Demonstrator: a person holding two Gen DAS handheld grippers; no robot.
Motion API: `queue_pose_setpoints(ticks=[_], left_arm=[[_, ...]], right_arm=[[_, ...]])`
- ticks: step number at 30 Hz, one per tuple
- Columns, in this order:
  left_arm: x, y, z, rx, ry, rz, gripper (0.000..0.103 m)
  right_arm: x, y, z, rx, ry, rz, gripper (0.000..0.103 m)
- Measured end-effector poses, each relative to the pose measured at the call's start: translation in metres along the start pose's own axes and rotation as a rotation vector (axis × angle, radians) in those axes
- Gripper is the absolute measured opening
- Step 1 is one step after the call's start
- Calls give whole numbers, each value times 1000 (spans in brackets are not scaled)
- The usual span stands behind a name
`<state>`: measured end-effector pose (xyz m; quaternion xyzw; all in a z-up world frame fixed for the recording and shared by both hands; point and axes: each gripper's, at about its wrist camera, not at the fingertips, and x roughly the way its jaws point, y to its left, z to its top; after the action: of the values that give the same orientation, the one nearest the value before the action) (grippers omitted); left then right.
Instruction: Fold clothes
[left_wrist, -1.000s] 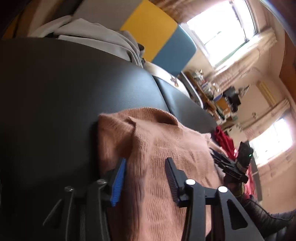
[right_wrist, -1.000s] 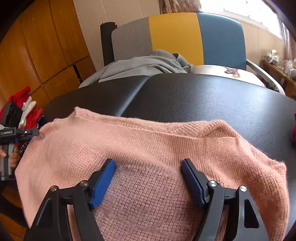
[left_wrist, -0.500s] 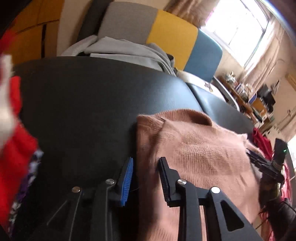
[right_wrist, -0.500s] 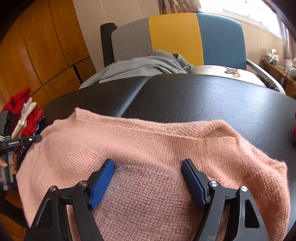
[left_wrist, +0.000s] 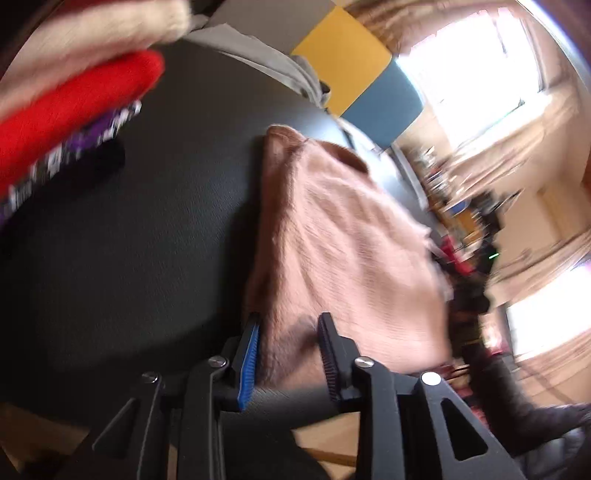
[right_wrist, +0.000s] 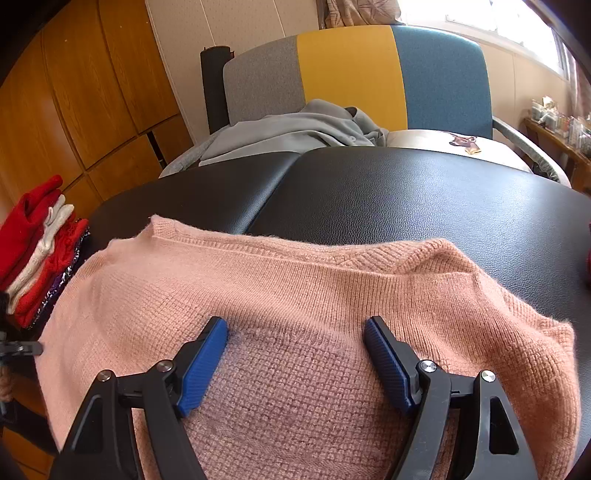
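A pink knitted sweater (right_wrist: 295, 280) lies folded on the black padded table (right_wrist: 406, 199). My right gripper (right_wrist: 295, 326) stands wide open over the sweater's near part, with only flat knit between its blue pads. In the blurred left wrist view, my left gripper (left_wrist: 288, 321) is at the near left corner of the sweater (left_wrist: 351, 240), by the table's (left_wrist: 147, 240) front edge. Its jaws are closing with that corner between them, and the cloth still lies flat. The left gripper's tip (right_wrist: 18, 349) shows at the right wrist view's left edge.
A stack of folded red and white clothes (right_wrist: 33, 251) sits at the table's left end, looming close in the left wrist view (left_wrist: 74, 99). Behind the table stands a grey, yellow and blue chair (right_wrist: 351, 74) with a grey garment (right_wrist: 295, 133) on it. Wooden cabinets (right_wrist: 92, 92) line the left.
My left gripper has slid left and back along the sweater to its near corner, and its jaws have narrowed. The folded stack now fills the view's upper left. The right gripper has not moved.
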<state>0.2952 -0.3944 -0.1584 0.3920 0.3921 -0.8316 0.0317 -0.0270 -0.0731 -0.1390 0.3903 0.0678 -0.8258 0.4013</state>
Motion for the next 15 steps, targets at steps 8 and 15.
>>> queue_pose_setpoints(ticks=[8, 15], left_arm=[[0, 4, -32, -6, 3, 100, 4], [-19, -22, -21, 74, -71, 134, 23]], right_arm=[[0, 3, 0, -19, 4, -2, 80], [1, 2, 1, -26, 9, 0, 82]])
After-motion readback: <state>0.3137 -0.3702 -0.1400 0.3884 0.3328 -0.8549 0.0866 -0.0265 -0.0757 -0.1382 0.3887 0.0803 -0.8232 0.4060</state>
